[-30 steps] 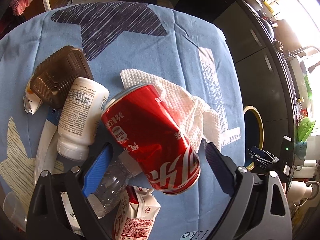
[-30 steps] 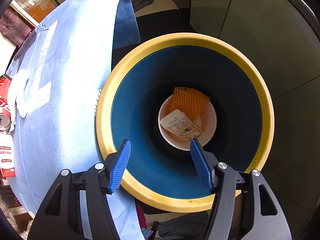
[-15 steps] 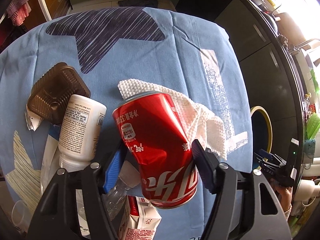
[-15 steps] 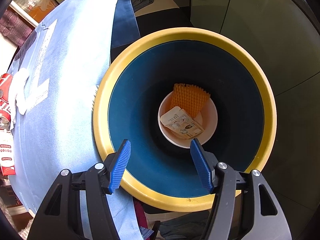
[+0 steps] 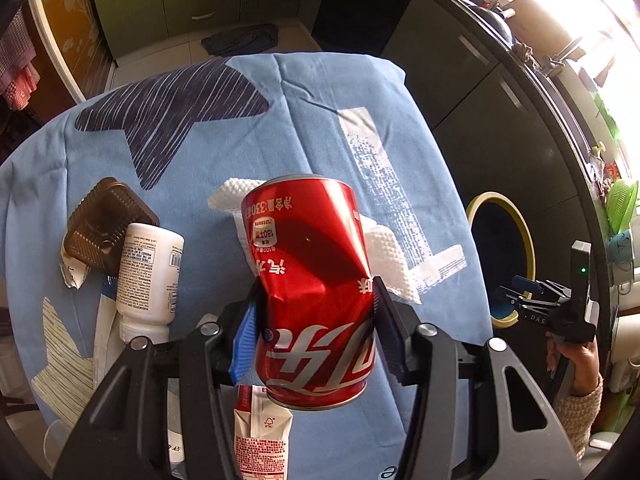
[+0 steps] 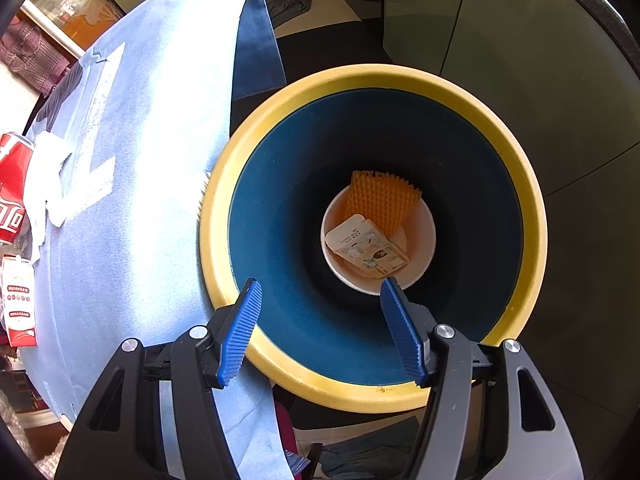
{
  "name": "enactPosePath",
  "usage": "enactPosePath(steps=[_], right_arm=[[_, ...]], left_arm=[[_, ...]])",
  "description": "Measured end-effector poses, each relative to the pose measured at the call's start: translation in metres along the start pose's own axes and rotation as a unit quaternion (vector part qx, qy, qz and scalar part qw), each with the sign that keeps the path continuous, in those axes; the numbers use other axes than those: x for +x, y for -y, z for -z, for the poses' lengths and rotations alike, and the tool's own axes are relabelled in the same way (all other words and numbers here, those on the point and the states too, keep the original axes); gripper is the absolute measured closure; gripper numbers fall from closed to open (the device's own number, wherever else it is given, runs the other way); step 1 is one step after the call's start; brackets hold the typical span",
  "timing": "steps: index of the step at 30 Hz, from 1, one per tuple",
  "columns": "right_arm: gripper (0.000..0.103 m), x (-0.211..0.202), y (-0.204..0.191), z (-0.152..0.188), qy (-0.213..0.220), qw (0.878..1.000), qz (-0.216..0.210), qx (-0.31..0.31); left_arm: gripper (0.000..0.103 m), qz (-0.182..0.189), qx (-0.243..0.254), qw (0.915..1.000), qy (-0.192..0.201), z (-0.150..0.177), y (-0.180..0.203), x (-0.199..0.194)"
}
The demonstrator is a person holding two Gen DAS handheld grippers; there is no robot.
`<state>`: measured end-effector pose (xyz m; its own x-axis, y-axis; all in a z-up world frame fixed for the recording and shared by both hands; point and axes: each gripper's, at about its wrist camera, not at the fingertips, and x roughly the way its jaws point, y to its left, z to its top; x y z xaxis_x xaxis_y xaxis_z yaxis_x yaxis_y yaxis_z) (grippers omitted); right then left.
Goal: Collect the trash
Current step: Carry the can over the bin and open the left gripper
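The left tongs were closing on a red soda can, both blue pads pressed against its sides, and the can hung clear of the worktop with its base toward the camera and its top tilted away toward twelve o'clock. The can was badly dented: a deep crease ran across its middle where the pads bit in, and the wall above it had buckled inward. White script curled around its lower band, and small white print and a label patch sat near the upper rim. Behind the can, a crumpled white paper towel lay on the blue cloth that covered the worktop. At nine o'clock from the can, a white plastic bottle lay on its side, touching a brown ribbed tray beyond it. A small red-and-white carton lay at six o'clock, just under the can. The right tongs stood spread with nothing between them, hanging over the mouth of a blue bin with a yellow rim just beside the worktop's edge. Deep in the bin sat a white bowl holding an orange ridged piece and a flattened printed carton. From the right wrist view, the can showed at nine o'clock, at the picture's edge.
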<state>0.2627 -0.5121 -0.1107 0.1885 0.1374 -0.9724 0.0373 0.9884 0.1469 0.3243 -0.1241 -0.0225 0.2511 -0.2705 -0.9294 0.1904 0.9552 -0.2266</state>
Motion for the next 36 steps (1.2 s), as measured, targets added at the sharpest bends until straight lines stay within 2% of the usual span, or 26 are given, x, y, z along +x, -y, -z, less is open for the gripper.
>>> enactPosePath(steps=[7, 14, 19, 24, 30, 36], right_arm=[[0.041, -0.009, 0.004, 0.004, 0.011, 1.000, -0.005, 0.005], [0.041, -0.036, 0.017, 0.015, 0.036, 0.999, 0.024, 0.010], [0.041, -0.065, 0.035, 0.033, 0.060, 0.997, 0.051, 0.013], [0.041, -0.086, 0.060, 0.056, 0.074, 0.995, 0.066, 0.025], [0.041, -0.100, 0.090, 0.077, 0.083, 0.993, 0.064, 0.046], [0.041, -0.105, 0.109, 0.089, 0.081, 0.993, 0.066, 0.060]], left_arm=[[0.054, 0.009, 0.043, 0.9987, 0.026, 0.003, 0.030, -0.028], [0.053, 0.054, 0.103, 0.9930, 0.020, 0.009, 0.097, -0.026], [0.053, 0.091, 0.147, 0.9850, 0.007, 0.003, 0.165, -0.003], [0.053, 0.109, 0.185, 0.9767, -0.010, -0.004, 0.236, 0.029], [0.053, 0.105, 0.204, 0.9729, -0.030, -0.013, 0.295, 0.082], [0.051, 0.087, 0.207, 0.9731, -0.051, -0.016, 0.328, 0.130]])
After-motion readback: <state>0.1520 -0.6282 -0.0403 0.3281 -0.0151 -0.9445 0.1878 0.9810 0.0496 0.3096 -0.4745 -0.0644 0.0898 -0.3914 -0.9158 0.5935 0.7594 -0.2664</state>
